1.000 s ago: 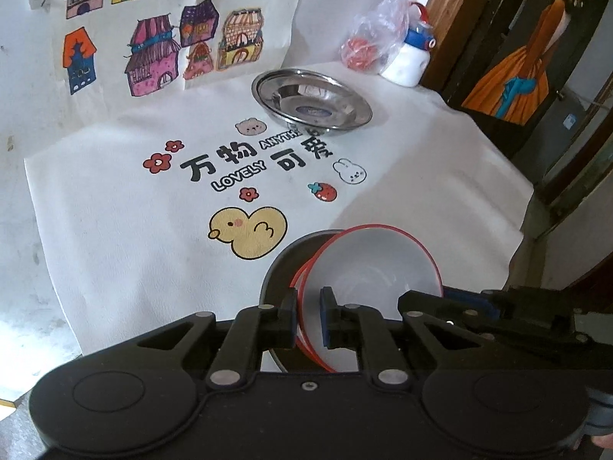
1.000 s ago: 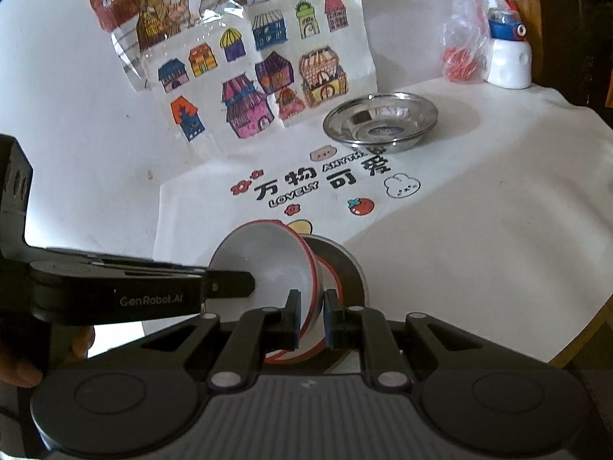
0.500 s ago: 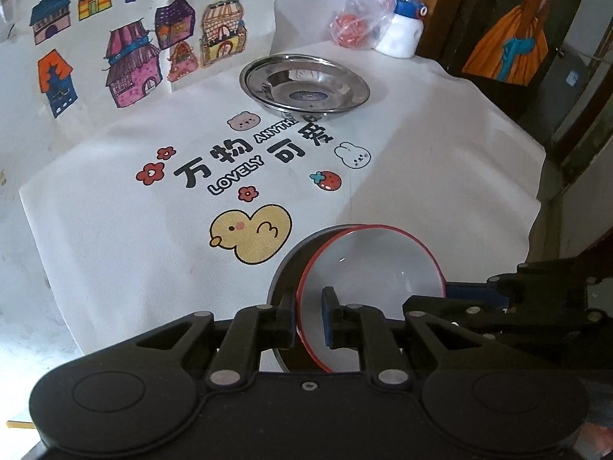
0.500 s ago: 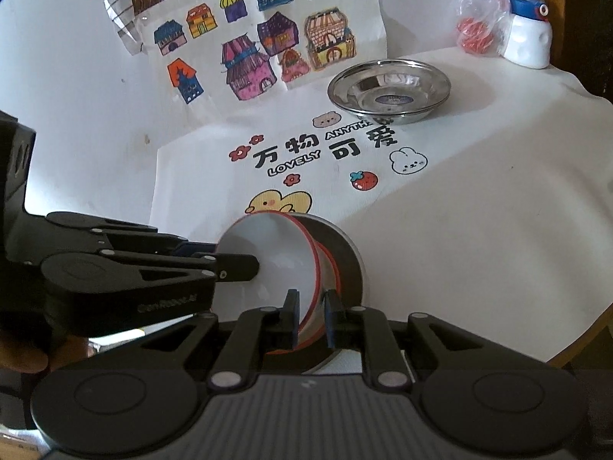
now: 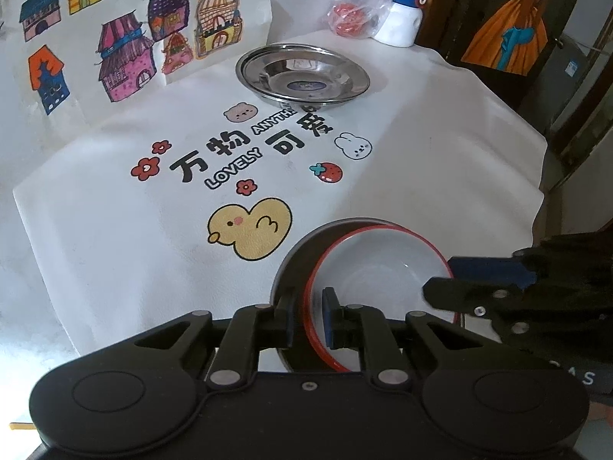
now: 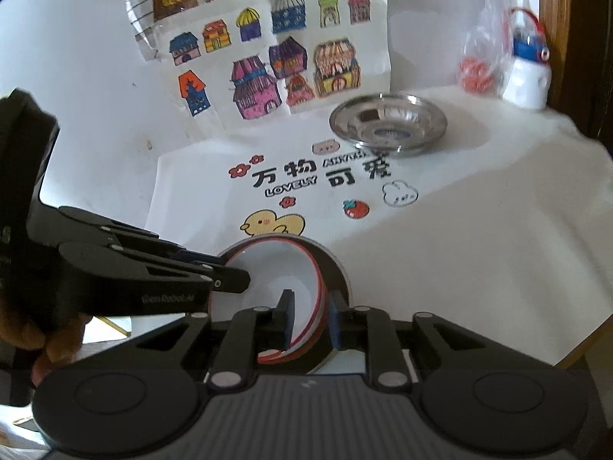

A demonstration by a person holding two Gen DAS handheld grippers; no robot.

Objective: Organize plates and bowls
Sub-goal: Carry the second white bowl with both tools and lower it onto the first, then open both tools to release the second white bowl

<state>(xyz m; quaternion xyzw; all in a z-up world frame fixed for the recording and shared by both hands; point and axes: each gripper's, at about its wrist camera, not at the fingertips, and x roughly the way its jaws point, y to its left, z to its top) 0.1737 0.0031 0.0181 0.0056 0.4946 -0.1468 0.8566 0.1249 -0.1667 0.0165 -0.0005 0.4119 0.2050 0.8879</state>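
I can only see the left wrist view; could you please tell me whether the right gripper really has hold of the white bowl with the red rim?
Observer: Yes. In the right wrist view the right gripper has one of its fingers inside the white bowl with the red rim and the other outside, closed on the rim.
Operator: Thank you. Is it a single bowl?
Observer: It looks like two nested: a second red edge shows just under the first, between the fingers.
Operator: And who holds the left gripper?
Observer: A hand is wrapped around the body of the left gripper, at the lower left edge of that view.
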